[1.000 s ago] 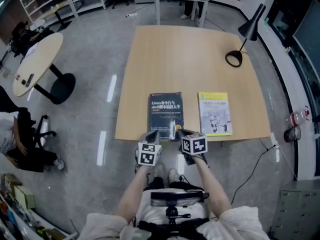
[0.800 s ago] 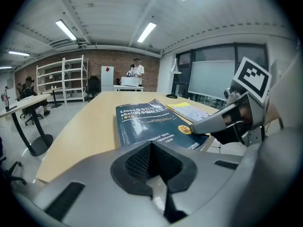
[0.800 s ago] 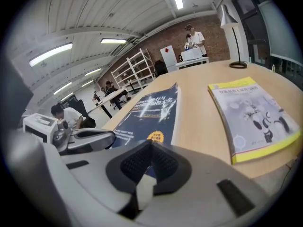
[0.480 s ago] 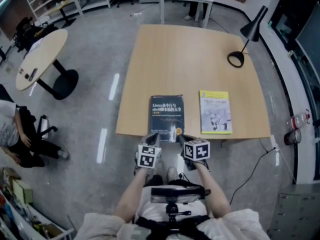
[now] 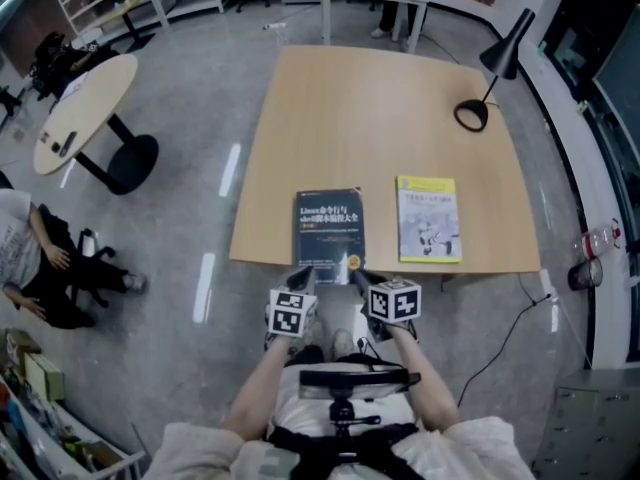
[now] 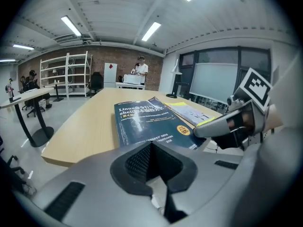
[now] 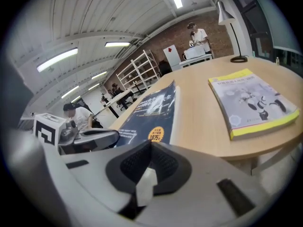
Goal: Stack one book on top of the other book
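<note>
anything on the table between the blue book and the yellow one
Nothing visible: only bare table lies between the blue book and the yellow book. The lamp stands far off at the back corner.

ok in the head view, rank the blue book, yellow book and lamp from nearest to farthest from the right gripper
1. Blue book: straight ahead, at the near edge.
2. Yellow book: off to the right.
3. Lamp: far right corner.

Two books [image 5: 330,226] [image 5: 429,218] side by side on table [image 5: 380,118]
</note>
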`<state>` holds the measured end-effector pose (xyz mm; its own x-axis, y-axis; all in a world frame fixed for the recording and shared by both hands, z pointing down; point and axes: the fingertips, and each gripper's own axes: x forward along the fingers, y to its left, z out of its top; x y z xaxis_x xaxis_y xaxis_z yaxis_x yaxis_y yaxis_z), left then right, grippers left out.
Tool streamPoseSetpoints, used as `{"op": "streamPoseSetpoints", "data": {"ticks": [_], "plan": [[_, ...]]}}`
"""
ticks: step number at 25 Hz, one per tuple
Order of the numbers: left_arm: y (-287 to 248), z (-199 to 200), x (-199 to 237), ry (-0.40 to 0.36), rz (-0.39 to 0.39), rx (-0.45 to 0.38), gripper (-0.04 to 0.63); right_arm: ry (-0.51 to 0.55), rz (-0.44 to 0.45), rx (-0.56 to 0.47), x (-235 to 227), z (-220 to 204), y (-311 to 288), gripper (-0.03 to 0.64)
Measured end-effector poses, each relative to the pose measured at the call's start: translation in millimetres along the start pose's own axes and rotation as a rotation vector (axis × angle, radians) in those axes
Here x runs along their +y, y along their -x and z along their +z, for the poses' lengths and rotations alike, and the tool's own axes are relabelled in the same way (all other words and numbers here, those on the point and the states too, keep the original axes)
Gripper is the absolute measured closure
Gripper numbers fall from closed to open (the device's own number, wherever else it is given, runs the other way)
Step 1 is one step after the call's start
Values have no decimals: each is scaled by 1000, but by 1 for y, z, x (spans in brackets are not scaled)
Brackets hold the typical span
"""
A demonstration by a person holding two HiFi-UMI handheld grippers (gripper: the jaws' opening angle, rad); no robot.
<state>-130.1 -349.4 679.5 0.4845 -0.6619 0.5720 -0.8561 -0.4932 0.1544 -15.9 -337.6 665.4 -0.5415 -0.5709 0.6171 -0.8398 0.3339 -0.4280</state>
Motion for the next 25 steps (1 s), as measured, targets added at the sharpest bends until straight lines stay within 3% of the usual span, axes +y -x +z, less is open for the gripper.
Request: {"op": "streamPoseSetpoints", "data": {"ticks": [3,6,9,14,16,19,25], "plan": [[8,2,7,32,0,-34,594,-28,18,3,-3,-2,8,611],[24,1,23,120,13,-84,591,-131,63,9,-2,-4,19,439],[37,2,31,227,-31,-100,580,-278,101,15,-10,-12,24,408],[40,-2,32,419,-152,-84,439,-448,159,-5,-22,-13,27,368],[36,-6,30,422,-180,-51,430,-495,183,-26,-24,-5,25,345],[29,-16,27,395,-185,13,430,-484,180,6,-27,-5,13,336],[18,-27,25,456,-221,88,417,-469,209,88,-20,-12,-5,328]]}}
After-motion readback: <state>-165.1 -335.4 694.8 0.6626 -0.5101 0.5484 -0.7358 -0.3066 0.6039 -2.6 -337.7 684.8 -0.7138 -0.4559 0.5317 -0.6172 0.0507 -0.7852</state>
